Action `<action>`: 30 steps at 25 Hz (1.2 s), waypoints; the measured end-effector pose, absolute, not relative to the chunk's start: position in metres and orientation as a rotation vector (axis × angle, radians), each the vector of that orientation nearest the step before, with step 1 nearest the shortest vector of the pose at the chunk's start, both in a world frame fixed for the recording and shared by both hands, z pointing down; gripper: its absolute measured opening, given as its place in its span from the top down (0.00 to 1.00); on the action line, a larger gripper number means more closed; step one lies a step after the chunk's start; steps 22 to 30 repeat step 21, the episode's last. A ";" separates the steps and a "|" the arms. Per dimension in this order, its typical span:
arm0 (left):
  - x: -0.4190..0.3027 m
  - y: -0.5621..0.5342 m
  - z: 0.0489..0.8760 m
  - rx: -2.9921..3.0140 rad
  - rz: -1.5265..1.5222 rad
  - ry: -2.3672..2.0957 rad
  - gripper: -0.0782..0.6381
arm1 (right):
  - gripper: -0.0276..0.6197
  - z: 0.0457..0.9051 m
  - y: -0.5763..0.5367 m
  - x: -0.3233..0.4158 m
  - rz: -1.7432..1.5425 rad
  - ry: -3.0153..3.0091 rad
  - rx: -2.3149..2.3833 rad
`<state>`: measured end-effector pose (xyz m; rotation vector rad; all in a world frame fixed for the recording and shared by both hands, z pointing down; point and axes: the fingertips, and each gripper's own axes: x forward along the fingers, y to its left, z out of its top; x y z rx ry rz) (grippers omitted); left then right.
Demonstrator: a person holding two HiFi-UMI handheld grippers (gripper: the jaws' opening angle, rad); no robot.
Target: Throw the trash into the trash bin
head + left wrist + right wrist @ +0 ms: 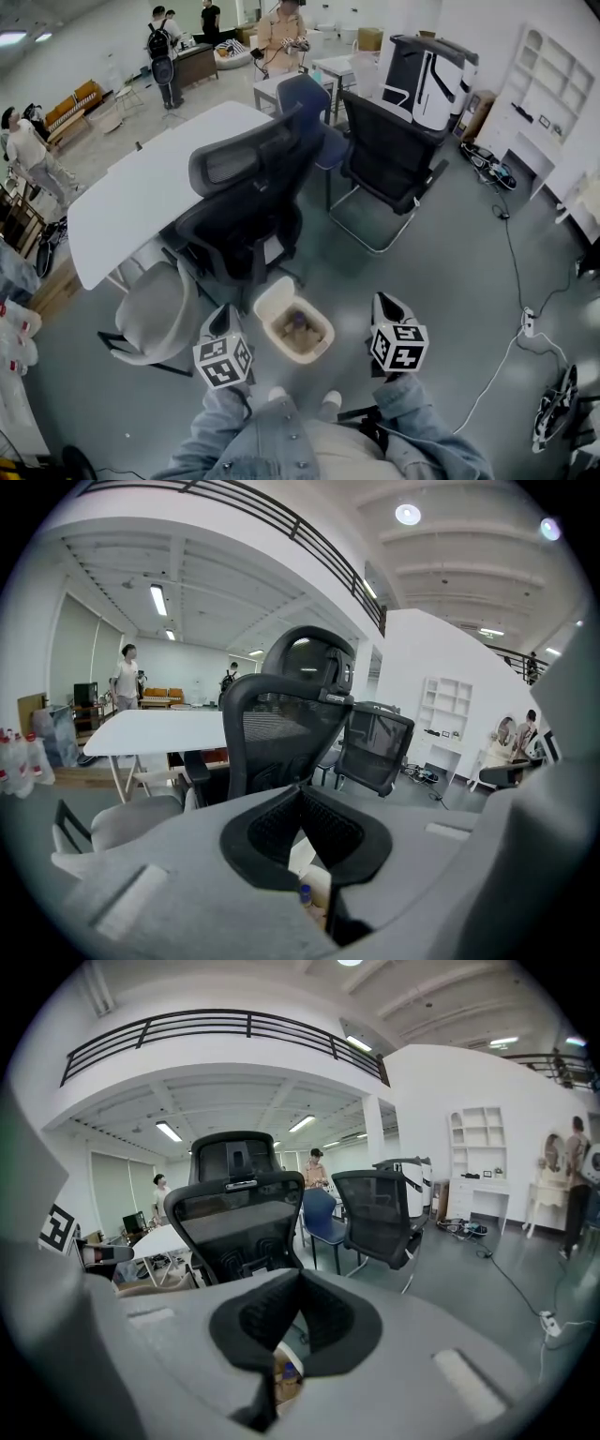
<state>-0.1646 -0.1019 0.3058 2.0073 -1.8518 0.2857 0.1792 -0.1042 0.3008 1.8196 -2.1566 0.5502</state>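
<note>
At your feet, left to right: grey chair (155, 309) stands near the bin. Left gripper (222, 323) has its jaws closed on nothing. Trash bin (272, 291) sits between your grippers, with trash (298, 328) inside, a blue-capped bottle (303, 893) among it. Right gripper (386, 309) is likewise closed and empty. Judgement: the drop looks done; next, scan the floor for strays. Black office chair (246, 202) crowds the bin's far side. Cable (511, 347) trails at right.

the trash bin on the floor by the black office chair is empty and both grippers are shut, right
Not empty: the head view shows the trash bin with trash inside. The rest holds: it stands on the floor by the black office chair, and the left gripper and right gripper are shut.
</note>
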 end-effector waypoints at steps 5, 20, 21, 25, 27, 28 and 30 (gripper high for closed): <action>-0.160 -0.102 0.308 2.007 0.285 -1.839 0.88 | 0.95 0.303 -0.101 0.186 0.570 -2.131 1.842; -0.160 -0.102 0.315 2.002 0.287 -1.834 0.88 | 0.95 0.308 -0.098 0.190 0.593 -2.105 1.868; -0.160 -0.103 0.315 2.002 0.288 -1.833 0.88 | 0.95 0.308 -0.098 0.190 0.594 -2.103 1.870; -0.160 -0.103 0.315 2.002 0.288 -1.833 0.88 | 0.95 0.308 -0.098 0.190 0.594 -2.103 1.870; -0.160 -0.103 0.315 2.002 0.288 -1.833 0.88 | 0.95 0.308 -0.098 0.190 0.594 -2.103 1.870; -0.160 -0.103 0.315 2.002 0.288 -1.833 0.88 | 0.95 0.308 -0.098 0.190 0.594 -2.103 1.870; -0.160 -0.103 0.315 2.002 0.288 -1.833 0.88 | 0.95 0.308 -0.098 0.190 0.594 -2.103 1.870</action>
